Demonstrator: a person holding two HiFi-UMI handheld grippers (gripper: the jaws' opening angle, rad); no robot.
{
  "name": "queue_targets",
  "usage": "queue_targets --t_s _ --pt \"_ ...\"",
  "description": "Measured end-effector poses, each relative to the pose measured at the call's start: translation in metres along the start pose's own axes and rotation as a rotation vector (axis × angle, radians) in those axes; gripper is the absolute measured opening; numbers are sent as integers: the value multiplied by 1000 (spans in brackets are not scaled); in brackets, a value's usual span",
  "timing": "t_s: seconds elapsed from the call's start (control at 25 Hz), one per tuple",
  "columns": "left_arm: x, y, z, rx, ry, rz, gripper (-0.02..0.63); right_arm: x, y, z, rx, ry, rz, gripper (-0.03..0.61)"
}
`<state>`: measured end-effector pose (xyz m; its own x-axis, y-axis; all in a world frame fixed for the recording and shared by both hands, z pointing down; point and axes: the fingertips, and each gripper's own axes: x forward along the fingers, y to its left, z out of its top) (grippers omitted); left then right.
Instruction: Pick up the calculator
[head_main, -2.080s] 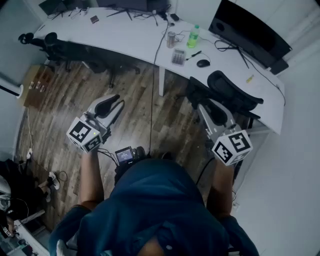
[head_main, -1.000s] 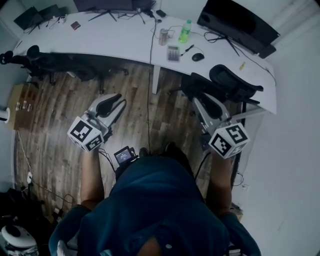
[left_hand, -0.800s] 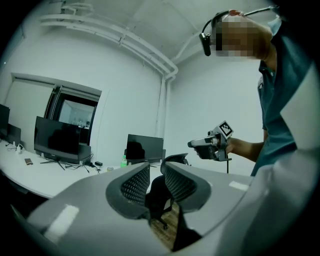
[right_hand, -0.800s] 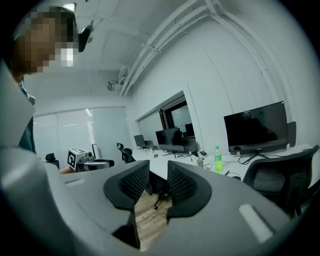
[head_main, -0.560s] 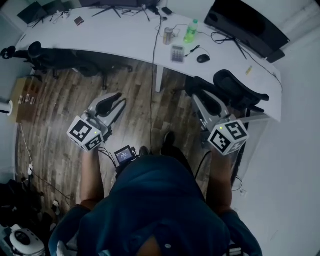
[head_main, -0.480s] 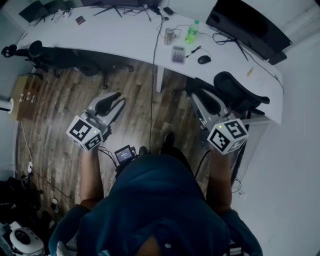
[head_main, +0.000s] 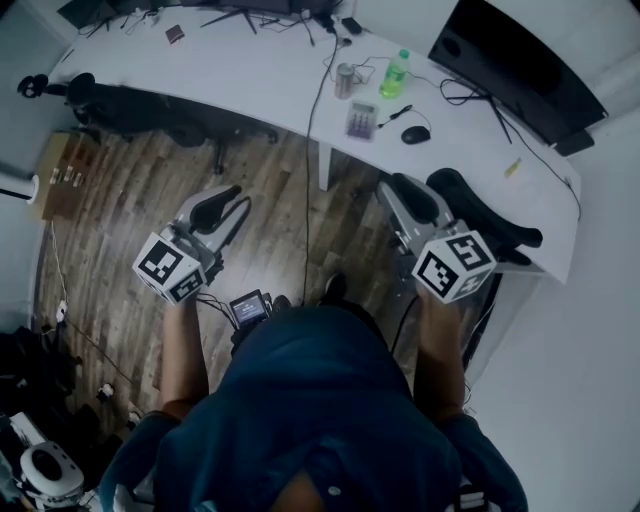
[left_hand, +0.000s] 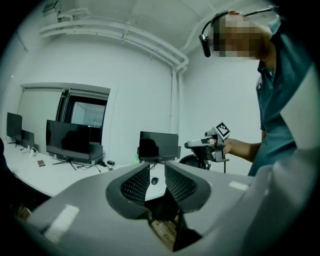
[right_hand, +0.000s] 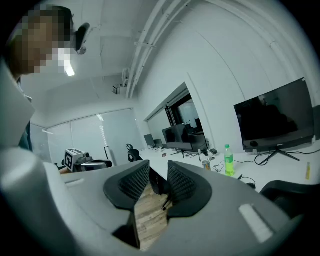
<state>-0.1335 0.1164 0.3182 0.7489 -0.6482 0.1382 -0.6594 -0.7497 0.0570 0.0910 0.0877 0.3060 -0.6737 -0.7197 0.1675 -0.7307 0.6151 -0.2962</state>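
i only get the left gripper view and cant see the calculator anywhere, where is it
observer: In the head view the grey rectangular calculator lies flat near the front edge of the white desk.
operator: whats around it
observer: A silver can and a green plastic bottle stand farther back on the desk, and a black mouse lies to the calculator's right.
operator: is the right gripper carrying anything
observer: No. In its own view the right gripper has its jaws nearly together with nothing between them.
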Motion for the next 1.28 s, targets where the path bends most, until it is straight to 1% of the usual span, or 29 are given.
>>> queue_targets --t_s 0.28,0.44,0.68,0.8,0.96,1.12,1.28 --pt "31 0 6 9 13 54 91 12 -38 5 16 12 54 120" --pt "43 0 8 11 19 83 91 20 -52 6 24 20 84 119" --pt "58 -3 6 5 52 88 91 25 -67 5 44 25 97 119" --pt "66 1 7 3 33 79 91 29 -71 1 56 36 96 119" --pt "76 6 4 -6 32 51 91 33 -75 -3 68 42 82 118" --pt "96 14 2 -9 33 -8 91 35 -83 -2 75 37 37 119" --pt "119 28 9 2 23 -79 91 39 -92 4 87 25 -17 119"
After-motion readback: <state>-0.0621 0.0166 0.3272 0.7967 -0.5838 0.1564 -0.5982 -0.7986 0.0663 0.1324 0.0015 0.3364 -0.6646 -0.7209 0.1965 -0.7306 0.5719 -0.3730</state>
